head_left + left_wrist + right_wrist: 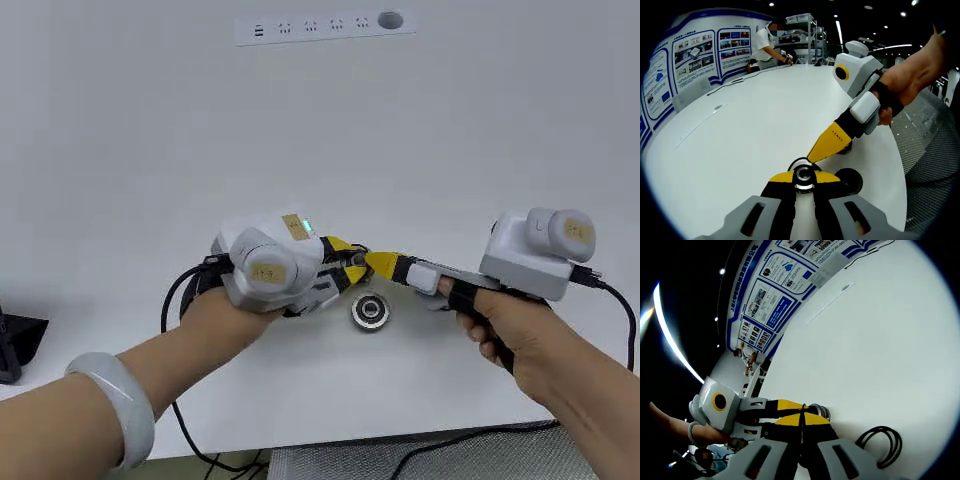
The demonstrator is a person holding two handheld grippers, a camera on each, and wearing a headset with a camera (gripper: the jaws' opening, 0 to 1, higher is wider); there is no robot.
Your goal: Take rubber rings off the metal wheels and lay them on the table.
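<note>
- Left claw point(805, 179): clenched on a metal wheel point(803, 173), held just above the white worktop point(330, 130).
- Rubber ring point(799, 161): on that wheel, its loop lifted at the far edge.
- Right claw point(801, 419): jaws pressed together, tip at the ring; a pinch on it cannot be confirmed.
- Second wheel point(369, 311): on the worktop, just below the claws.
- Loose black rings point(881, 440): lying on the worktop nearby.

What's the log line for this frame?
left gripper: shut on metal wheel; right gripper: shut on rubber ring; second wheel: on table
</note>
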